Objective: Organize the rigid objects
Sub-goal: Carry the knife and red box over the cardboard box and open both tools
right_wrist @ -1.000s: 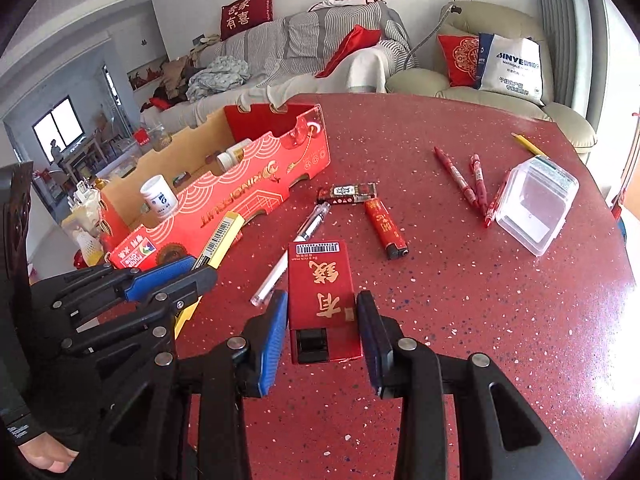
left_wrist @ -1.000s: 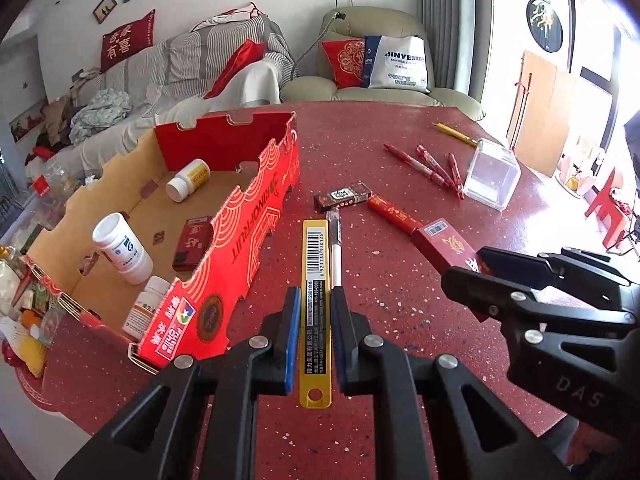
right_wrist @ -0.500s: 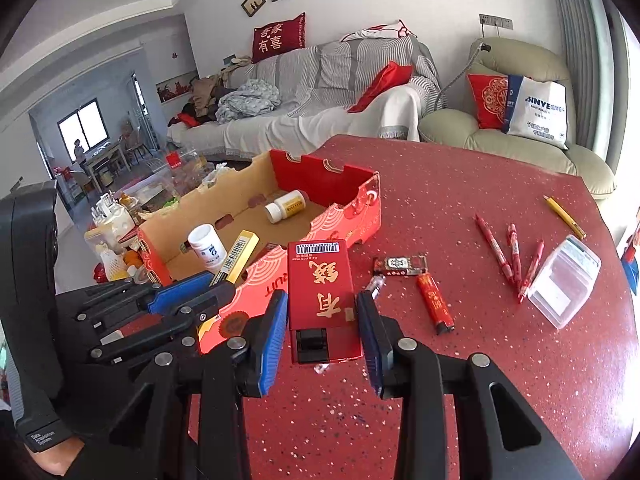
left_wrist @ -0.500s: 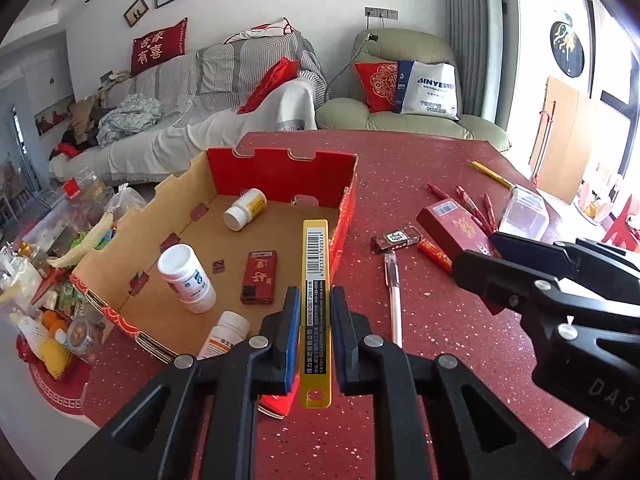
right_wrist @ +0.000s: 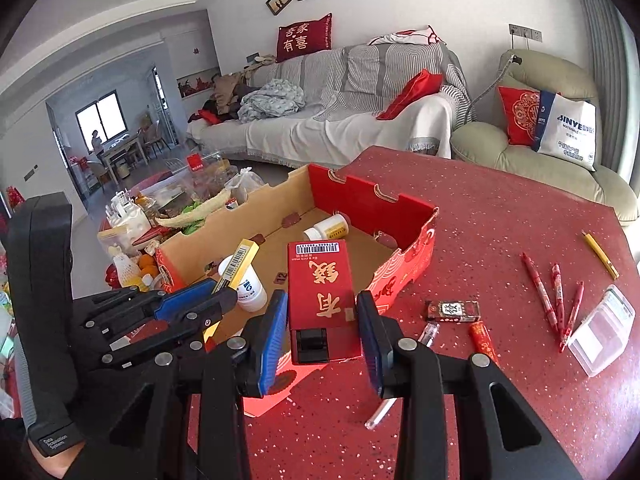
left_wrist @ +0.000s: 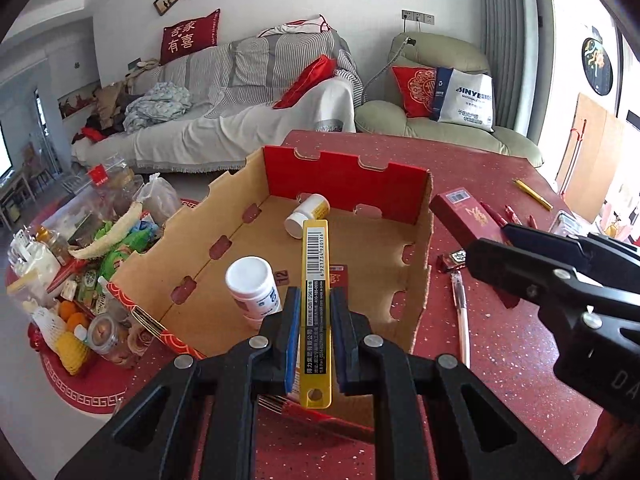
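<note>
Left wrist view showed the left claw (left_wrist: 311, 322) clenched on the yellow blade case (left_wrist: 315, 280), long axis pointing forward over the cardboard box (left_wrist: 420, 280) interior directly below, while the right claw (right_wrist: 322, 334), alongside, gripped the red carton (right_wrist: 322, 296) above the box's near wall.

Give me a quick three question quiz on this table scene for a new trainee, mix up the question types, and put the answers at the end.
1. True or false: the left gripper is shut on the yellow blade case.
2. Multiple choice: what does the right gripper hold? A) a white bottle B) the red box C) a red pen
3. Fill in: inside the cardboard tray, the white bottle stands upright, while the yellow-labelled bottle lies on its ____.

Key: 1 true; 2 B; 3 side.
</note>
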`<move>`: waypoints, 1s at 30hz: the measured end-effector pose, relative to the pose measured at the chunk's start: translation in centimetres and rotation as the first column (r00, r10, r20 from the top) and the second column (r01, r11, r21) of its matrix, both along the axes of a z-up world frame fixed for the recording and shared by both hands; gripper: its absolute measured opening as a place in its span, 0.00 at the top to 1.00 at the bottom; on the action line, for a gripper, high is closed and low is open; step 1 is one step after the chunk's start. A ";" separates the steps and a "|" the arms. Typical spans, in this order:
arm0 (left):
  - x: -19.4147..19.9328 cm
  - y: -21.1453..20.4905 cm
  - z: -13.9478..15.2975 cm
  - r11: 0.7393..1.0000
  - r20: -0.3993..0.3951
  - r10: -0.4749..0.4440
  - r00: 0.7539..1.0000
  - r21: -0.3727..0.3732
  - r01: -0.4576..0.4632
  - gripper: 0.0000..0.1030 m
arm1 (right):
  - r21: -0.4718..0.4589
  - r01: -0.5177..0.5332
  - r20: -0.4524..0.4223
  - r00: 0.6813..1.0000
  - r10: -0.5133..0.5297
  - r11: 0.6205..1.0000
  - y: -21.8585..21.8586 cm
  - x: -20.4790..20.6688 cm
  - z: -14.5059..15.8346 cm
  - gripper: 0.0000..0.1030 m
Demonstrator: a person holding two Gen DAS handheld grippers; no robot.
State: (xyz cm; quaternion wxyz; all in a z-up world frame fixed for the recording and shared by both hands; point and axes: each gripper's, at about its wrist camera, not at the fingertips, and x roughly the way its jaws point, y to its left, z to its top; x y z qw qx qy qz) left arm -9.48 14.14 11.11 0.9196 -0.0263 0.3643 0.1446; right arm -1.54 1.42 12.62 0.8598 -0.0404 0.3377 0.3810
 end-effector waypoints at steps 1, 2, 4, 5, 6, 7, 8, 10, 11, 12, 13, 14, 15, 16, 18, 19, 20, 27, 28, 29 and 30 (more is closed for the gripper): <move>0.1 0.4 -0.1 1.000 -0.002 0.004 1.000 0.000 -0.004 0.85 | 0.000 -0.002 -0.002 1.000 0.002 1.000 0.4 0.1 0.0 0.64; 0.2 0.7 -0.2 1.000 -0.004 0.008 1.000 0.000 -0.008 0.85 | 0.000 -0.004 -0.005 1.000 0.004 1.000 0.8 0.3 -0.1 0.64; 0.4 1.5 -0.4 1.000 -0.010 0.017 1.000 -0.009 -0.017 0.85 | -0.002 -0.009 -0.014 1.000 0.009 1.000 1.5 0.8 -0.3 0.64; 0.5 1.9 -0.5 1.000 -0.013 0.023 1.000 -0.016 -0.023 0.85 | -0.004 -0.011 -0.017 1.000 0.010 1.000 1.9 0.9 -0.4 0.64; 0.7 2.2 -0.6 0.999 -0.015 0.028 1.000 -0.020 -0.028 0.85 | -0.006 -0.012 -0.019 1.000 0.012 1.000 2.3 1.1 -0.5 0.64; 0.8 2.5 -0.6 0.999 -0.015 0.032 0.999 -0.024 -0.032 0.85 | -0.009 -0.016 -0.019 1.000 0.015 1.000 2.6 1.2 -0.6 0.64; 0.8 2.7 -0.6 0.999 -0.016 0.034 0.999 -0.024 -0.034 0.85 | -0.012 -0.019 -0.019 1.000 0.019 1.000 2.9 1.3 -0.6 0.64; 1.0 3.2 -0.7 0.999 -0.018 0.037 0.999 -0.019 -0.037 0.85 | -0.016 -0.025 -0.021 0.999 0.024 1.000 3.4 1.6 -0.8 0.64; 1.1 3.4 -0.7 0.999 -0.020 0.039 0.999 -0.020 -0.039 0.85 | -0.018 -0.025 -0.020 1.000 0.024 1.000 3.7 1.7 -0.8 0.64; 1.3 3.5 -0.8 0.999 -0.022 0.040 0.999 -0.023 -0.041 0.85 | -0.019 -0.025 -0.020 0.999 0.025 1.000 3.9 1.8 -0.9 0.64; 1.4 3.8 -0.8 0.999 -0.024 0.044 0.999 -0.024 -0.044 0.85 | -0.020 -0.028 -0.022 0.999 0.027 0.999 4.1 2.0 -0.9 0.64; 1.5 4.0 -0.9 0.999 -0.026 0.047 0.999 -0.026 -0.048 0.85 | -0.022 -0.029 -0.023 0.999 0.028 0.999 4.4 2.1 -0.9 0.64; 1.6 4.2 -0.9 0.998 -0.028 0.049 0.998 -0.030 -0.050 0.85 | -0.025 -0.028 -0.022 0.999 0.028 0.999 4.6 2.2 -1.0 0.64; 1.7 4.4 -0.9 0.998 -0.028 0.050 0.998 -0.032 -0.051 0.85 | -0.026 -0.030 -0.023 0.999 0.029 0.999 4.7 2.3 -1.0 0.64; 1.9 4.8 -1.0 0.998 -0.031 0.052 0.998 -0.030 -0.053 0.85 | -0.031 -0.033 -0.024 0.999 0.032 0.999 5.2 2.5 -1.0 0.64; 2.0 4.9 -1.0 0.998 -0.032 0.052 0.998 -0.033 -0.053 0.85 | -0.036 -0.035 -0.026 0.999 0.034 0.999 5.4 2.7 -1.0 0.64; 2.1 5.1 -1.1 0.998 -0.034 0.053 0.998 -0.036 -0.054 0.85 | -0.040 -0.038 -0.028 0.999 0.037 0.998 5.7 2.8 -1.1 0.64; 2.9 6.3 -1.5 0.997 -0.051 0.062 0.997 -0.042 -0.064 0.85 | -0.056 -0.043 -0.040 0.998 0.041 0.998 7.1 3.8 -1.5 0.68; 2.9 6.4 -1.6 0.997 -0.052 0.064 0.997 -0.044 -0.066 0.85 | -0.058 -0.046 -0.039 0.998 0.044 0.997 7.2 3.9 -1.5 0.76; 3.0 6.5 -1.6 0.997 -0.053 0.064 0.997 -0.046 -0.067 0.85 | -0.064 -0.043 -0.036 0.999 0.041 0.997 7.4 3.9 -1.5 0.81; 3.1 6.7 -1.6 0.997 -0.054 0.064 0.996 -0.047 -0.067 0.85 | -0.067 -0.045 -0.035 0.998 0.043 0.997 7.6 4.1 -1.6 0.81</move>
